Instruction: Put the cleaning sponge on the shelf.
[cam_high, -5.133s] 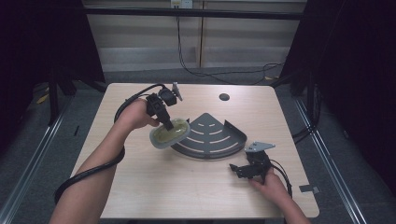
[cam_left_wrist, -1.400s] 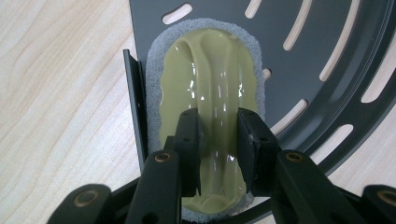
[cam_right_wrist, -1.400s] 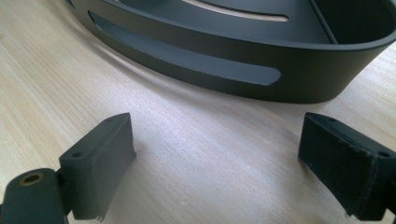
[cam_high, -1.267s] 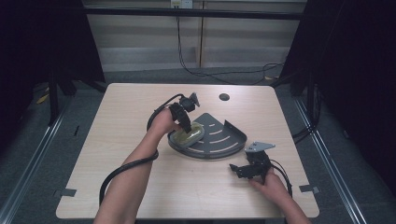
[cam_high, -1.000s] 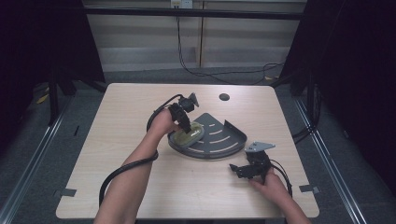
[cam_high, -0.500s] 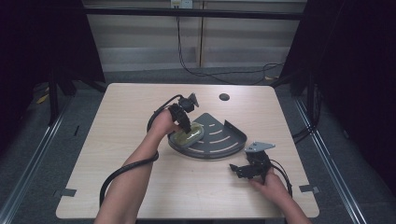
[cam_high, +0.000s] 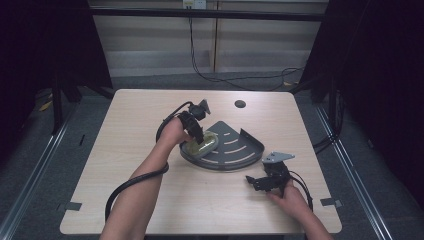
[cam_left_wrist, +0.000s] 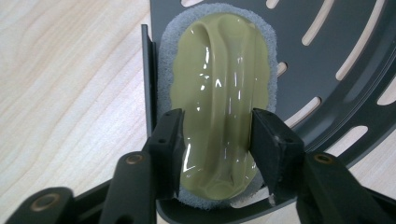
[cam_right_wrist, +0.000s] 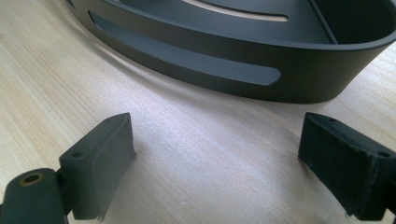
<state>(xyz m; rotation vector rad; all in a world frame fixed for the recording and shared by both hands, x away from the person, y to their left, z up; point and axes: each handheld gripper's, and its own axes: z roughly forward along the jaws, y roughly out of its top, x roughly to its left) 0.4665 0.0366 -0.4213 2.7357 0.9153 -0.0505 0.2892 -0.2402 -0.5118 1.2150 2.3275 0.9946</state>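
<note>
The left hand-held gripper (cam_left_wrist: 217, 140) stands over the left end of the dark slotted corner rack (cam_high: 235, 147), with a scrubbing pad (cam_left_wrist: 219, 93), glossy olive handle on a grey sponge base, lying in the rack against its straight wall. The jaws have just been opening; they now sit on either side of the pad's handle, close to it or just touching it, with no clear squeeze. The right hand-held gripper (cam_right_wrist: 215, 158) rests on the tabletop (cam_high: 125, 130) just beside the rack's curved front wall, its jaws spread wide with only bare wood between them. A black cable (cam_high: 135, 182) trails along the left forearm.
</note>
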